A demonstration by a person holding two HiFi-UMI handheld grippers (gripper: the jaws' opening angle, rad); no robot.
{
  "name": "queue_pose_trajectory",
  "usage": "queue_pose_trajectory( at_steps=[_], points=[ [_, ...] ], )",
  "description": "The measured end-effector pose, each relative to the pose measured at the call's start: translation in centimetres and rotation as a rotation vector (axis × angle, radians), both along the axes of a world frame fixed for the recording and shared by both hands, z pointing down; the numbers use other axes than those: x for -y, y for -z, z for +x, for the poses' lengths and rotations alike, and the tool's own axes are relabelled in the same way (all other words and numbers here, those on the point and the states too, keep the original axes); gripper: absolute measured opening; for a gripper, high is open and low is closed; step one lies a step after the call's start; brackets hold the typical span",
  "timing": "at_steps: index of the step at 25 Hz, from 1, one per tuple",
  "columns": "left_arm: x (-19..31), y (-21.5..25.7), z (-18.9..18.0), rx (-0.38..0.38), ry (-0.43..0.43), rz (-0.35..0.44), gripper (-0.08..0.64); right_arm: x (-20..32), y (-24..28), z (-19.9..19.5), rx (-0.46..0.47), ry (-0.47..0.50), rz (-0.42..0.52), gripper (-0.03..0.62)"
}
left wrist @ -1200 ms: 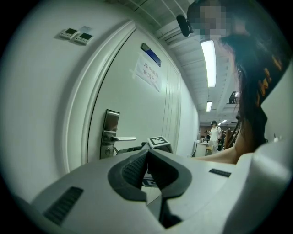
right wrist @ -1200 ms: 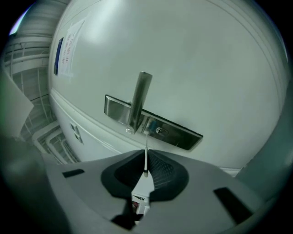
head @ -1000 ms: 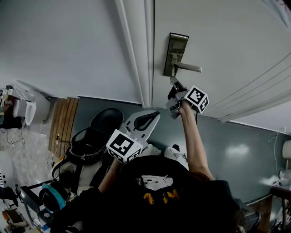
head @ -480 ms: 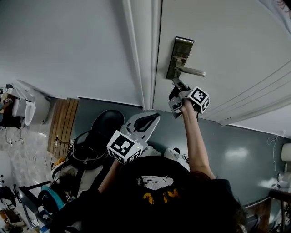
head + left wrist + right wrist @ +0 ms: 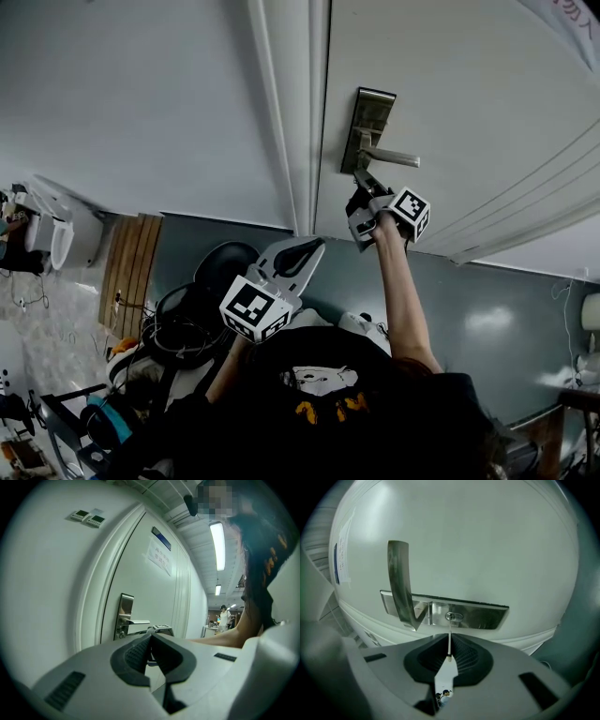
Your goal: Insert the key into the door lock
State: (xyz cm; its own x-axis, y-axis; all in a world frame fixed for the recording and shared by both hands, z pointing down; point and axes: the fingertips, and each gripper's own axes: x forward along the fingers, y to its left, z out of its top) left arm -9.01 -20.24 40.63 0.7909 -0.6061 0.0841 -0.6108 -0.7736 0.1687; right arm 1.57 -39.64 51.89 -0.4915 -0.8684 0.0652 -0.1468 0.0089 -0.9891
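Corridor setting: plain white wall (image 5: 141, 103) at left, then a moulded door frame (image 5: 291, 112) and a white door (image 5: 469, 84). Dark floor (image 5: 525, 300) is seen below.

Left tool (image 5: 314, 246) is held low and idle near the person's chest, well apart from the door. Its jaws are seen together, with nothing between them.

Lock plate (image 5: 368, 127) is mounted near the door's edge, with the lever handle (image 5: 389, 157) projecting from it. The keyhole (image 5: 451, 617) is set in the plate, just beside the lever's root.

Right tool (image 5: 361, 180) is raised on an outstretched forearm (image 5: 398, 281), just beside the plate and under the lever. Its jaws are clamped on the key (image 5: 449, 645). The thin blade sticks out past the tips and is lined up with the keyhole. The blade's tip is at the slot's mouth; whether it has entered cannot be told.

Step judged in hand: seating the blade.
- The blade is best kept square to the plate and pushed slowly, straight along its own axis.
- Side load is to be avoided, since a thin blade gripped only at its head could pivot in the pads or bend.
- The lever should be cleared by the tool's body during the push.
- If resistance is met, easing back and realigning is to be preferred to force.
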Motion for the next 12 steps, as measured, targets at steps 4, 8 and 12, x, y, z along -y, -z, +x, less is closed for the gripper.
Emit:
queue_pose_trajectory(
  at_steps=[4,8,12],
  points=[
    [0.4,0.1,-0.2,-0.002,0.006,0.017,0.008,0.2,-0.1,0.3,0.007,-0.008,-0.007,0.021],
    [0.8,-0.7,-0.2,0.009,0.007,0.006,0.008,0.3,-0.2,0.2,0.010,0.016,-0.011,0.021],
    [1.7,-0.9,0.0,0.021,0.008,0.015,0.008,1.0,-0.4,0.1,0.035,0.043,-0.026,0.021]
  ],
)
